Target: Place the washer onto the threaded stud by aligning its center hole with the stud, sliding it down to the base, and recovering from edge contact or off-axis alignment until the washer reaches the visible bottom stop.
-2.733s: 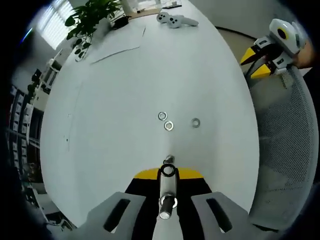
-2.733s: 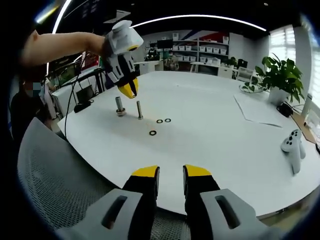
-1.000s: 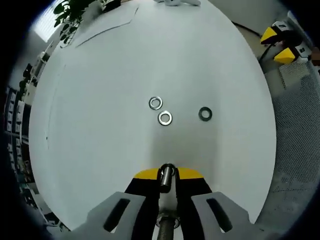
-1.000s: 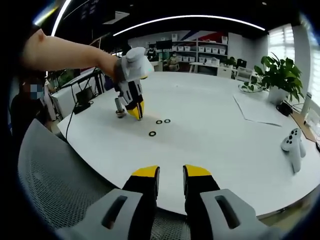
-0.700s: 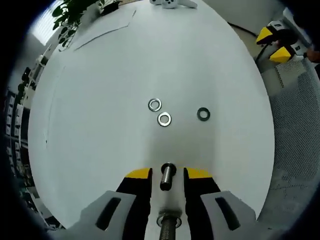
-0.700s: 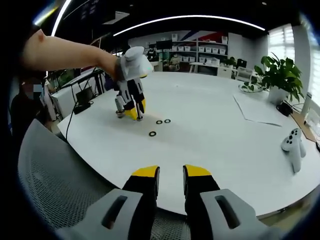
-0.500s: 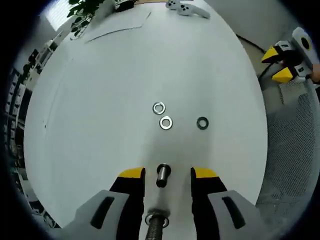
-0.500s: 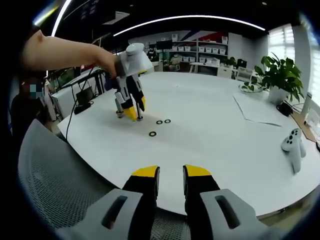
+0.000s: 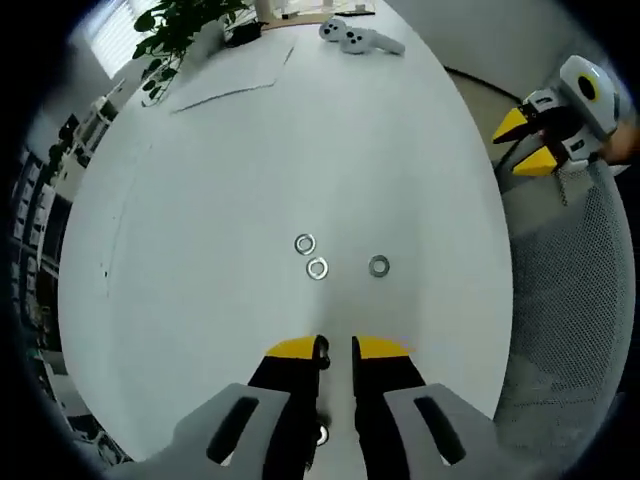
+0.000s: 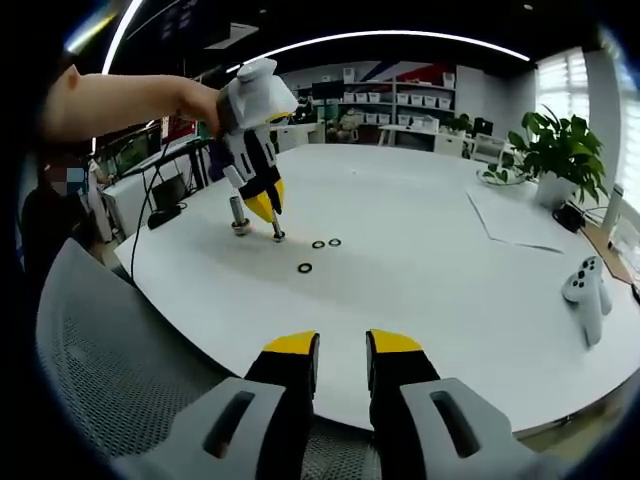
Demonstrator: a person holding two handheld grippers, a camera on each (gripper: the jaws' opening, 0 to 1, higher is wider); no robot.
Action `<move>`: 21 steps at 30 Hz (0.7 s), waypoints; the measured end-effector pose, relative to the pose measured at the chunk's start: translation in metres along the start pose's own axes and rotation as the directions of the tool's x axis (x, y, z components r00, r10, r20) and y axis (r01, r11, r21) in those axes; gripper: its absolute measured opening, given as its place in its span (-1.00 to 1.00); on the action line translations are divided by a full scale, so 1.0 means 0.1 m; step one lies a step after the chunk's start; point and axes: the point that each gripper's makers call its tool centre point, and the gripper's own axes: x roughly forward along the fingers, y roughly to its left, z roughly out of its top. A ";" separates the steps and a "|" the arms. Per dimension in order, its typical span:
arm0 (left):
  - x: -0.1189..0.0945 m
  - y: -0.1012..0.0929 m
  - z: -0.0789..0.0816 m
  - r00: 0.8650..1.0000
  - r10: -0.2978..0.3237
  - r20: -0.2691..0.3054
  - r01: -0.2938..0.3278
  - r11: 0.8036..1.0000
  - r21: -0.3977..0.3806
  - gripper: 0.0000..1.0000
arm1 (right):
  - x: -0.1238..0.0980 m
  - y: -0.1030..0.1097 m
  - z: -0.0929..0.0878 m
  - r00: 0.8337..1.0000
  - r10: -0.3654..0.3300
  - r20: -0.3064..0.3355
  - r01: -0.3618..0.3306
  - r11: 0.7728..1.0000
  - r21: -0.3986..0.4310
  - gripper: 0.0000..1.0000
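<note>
the left gripper point(image 10: 264, 205) hangs just above the threaded stud point(image 10: 277, 232) near the table point(image 9: 250, 150) edge, its jaws drawn nearly together with nothing between them. three washers point(image 9: 317, 268) lie flat on the table just beyond the stud. the right gripper point(image 10: 341, 352) hovers off the near table edge over a mesh chair point(image 10: 110, 360), jaws slightly apart and empty

washers point(image 9: 317, 267): three metal rings, flat on the tabletop point(image 9: 250, 150), two touching, one apart
stud point(image 10: 277, 228): upright, apparently bare
</note>
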 end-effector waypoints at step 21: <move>0.22 -0.34 0.29 0.997 -0.072 -0.023 0.074 0.991 0.115 -0.71 | 0.00 0.00 0.00 1.000 -0.003 0.000 0.003 1.000 0.000 -0.56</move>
